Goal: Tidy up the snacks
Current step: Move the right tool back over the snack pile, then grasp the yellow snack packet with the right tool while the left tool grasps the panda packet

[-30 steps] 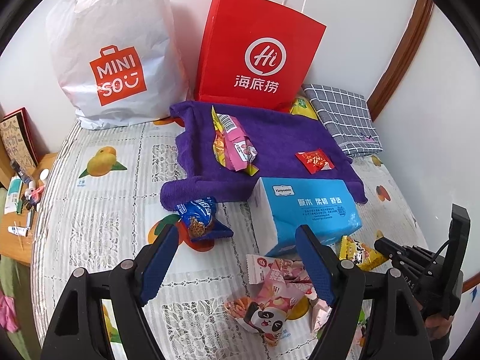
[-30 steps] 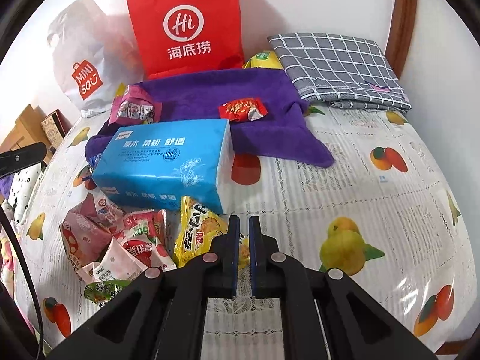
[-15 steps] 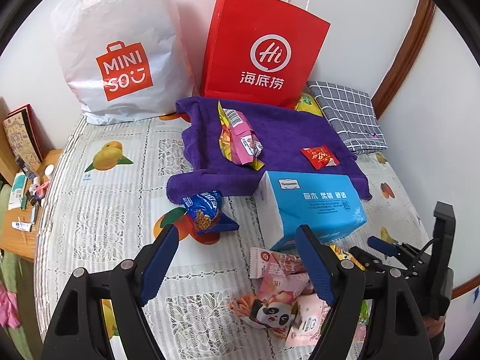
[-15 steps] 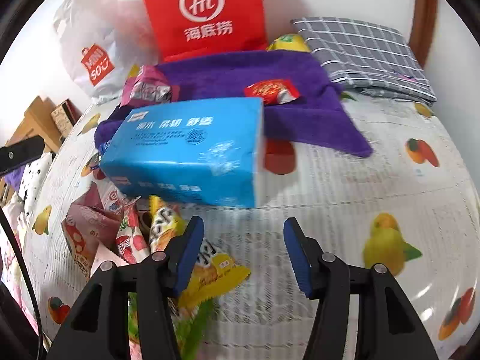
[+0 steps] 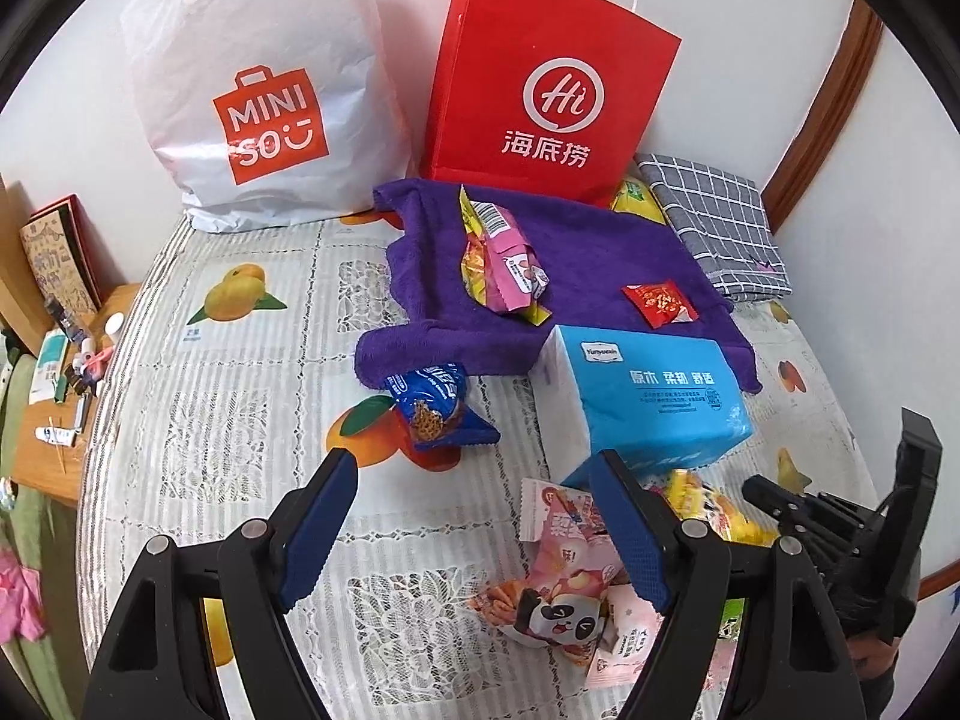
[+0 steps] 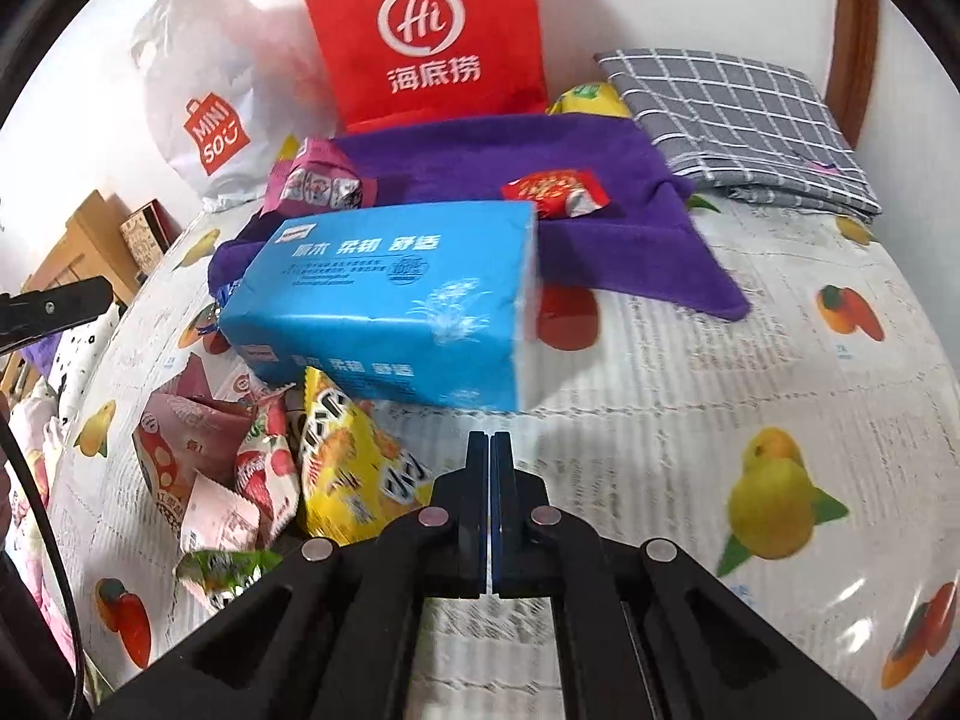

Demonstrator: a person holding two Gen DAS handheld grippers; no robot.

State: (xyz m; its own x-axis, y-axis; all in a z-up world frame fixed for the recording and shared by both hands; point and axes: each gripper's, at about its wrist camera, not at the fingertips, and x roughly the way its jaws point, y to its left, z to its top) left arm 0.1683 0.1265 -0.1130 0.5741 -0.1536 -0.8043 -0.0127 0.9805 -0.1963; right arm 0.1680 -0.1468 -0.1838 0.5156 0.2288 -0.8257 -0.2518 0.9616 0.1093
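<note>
Two bags stand against the white wall: one white plastic bag [image 5: 264, 102], soft and wrinkled, with an orange MINISO print, and one stiff red paper bag [image 5: 540, 102] with white cord handles. In front of them one purple towel [image 5: 600, 252] of thick fluffy cloth lies spread on the table [image 5: 240, 420], which has a glossy cover with lace pattern and printed fruits. On the towel I count two snack items: one long yellow and pink packet [image 5: 501, 267] and one small flat red packet [image 5: 660, 302]. One grey checked cloth [image 5: 714, 228], folded into a rectangle, lies at the far right, and a yellow packet [image 6: 588, 97] is partly hidden between it and the red bag. One blue tissue pack [image 6: 396, 300], a soft brick shape in shiny film, lies at the front edge of the towel. One blue crinkled cookie packet [image 5: 435, 405] lies just beside the towel edge on the left. In front of the tissue pack there is a loose pile of snacks [image 6: 240, 468], mostly pink and red wrappers, with one yellow crisp packet [image 6: 354, 468] and one packet with a panda face [image 5: 555, 618]; the exact number in the pile I cannot tell. The left gripper [image 5: 480, 534] has its blue pads wide apart over the table with nothing between them. The right gripper [image 6: 491, 468] has its pads fully together, holding nothing, just beside the yellow crisp packet.
</note>
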